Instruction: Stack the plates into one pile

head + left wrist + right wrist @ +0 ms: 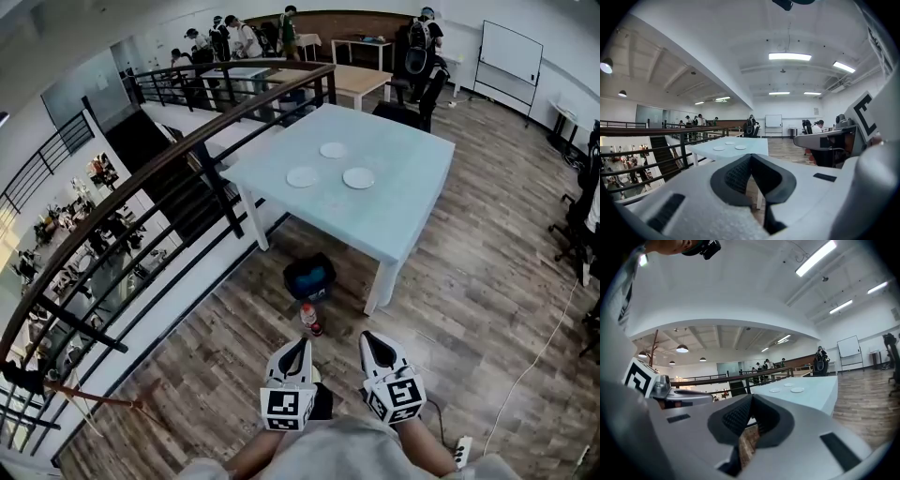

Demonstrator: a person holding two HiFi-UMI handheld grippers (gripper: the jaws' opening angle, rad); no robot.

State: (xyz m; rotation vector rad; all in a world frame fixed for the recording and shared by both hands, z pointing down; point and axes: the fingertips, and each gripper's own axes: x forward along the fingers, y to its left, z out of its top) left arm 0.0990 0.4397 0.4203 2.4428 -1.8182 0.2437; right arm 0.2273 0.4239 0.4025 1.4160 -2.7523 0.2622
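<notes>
Three white plates lie apart on the pale blue table: one at the left, one at the back, one at the right. Both grippers are held well short of the table, over the wooden floor. My left gripper and my right gripper point toward the table, side by side, each shut with nothing between the pads. The left gripper view shows the left gripper with the plates far ahead. In the right gripper view, the right gripper also has the plates far ahead.
A dark blue bag sits under the table's near edge, and a red-capped bottle stands on the floor before it. A dark railing borders a stairwell on the left. A power strip lies at the lower right. People stand far behind.
</notes>
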